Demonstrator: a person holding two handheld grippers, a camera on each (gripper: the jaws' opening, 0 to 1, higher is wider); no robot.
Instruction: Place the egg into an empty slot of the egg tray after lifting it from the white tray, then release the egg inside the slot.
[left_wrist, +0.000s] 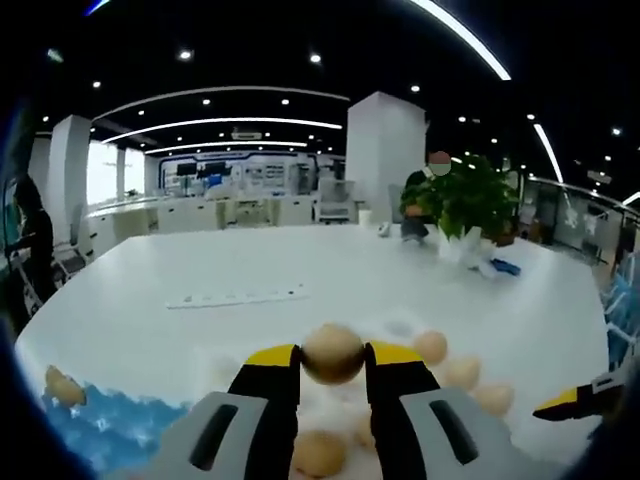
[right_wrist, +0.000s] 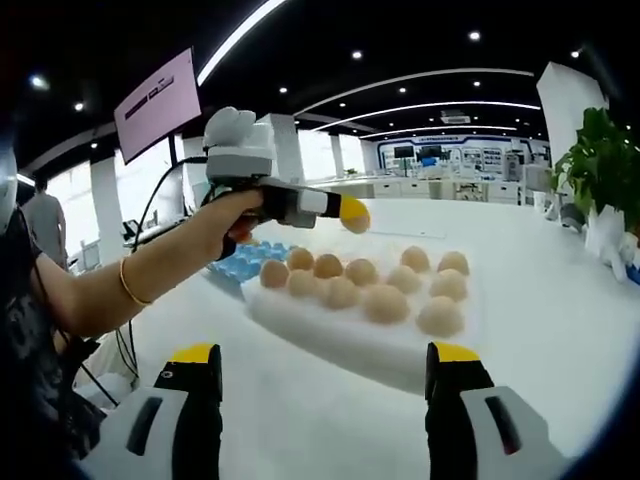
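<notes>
My left gripper (left_wrist: 333, 356) is shut on a brown egg (left_wrist: 333, 353), held up above the table between its yellow-tipped jaws. Below it, several eggs (left_wrist: 462, 372) lie on the white tray (right_wrist: 330, 345). The blue egg tray (left_wrist: 110, 430) sits at the lower left of the left gripper view, with one egg (left_wrist: 62, 385) in it. In the right gripper view a hand holds the left gripper (right_wrist: 345, 213) over the far side of the white tray, with the blue egg tray (right_wrist: 238, 262) just behind. My right gripper (right_wrist: 325, 360) stands open and empty in front of the white tray.
The big white table (left_wrist: 330, 270) carries a power strip (left_wrist: 238, 297) and a potted plant (left_wrist: 470, 195) at its far side. The person's arm (right_wrist: 150, 275) reaches in from the left of the right gripper view. Another person (right_wrist: 40, 215) stands far off.
</notes>
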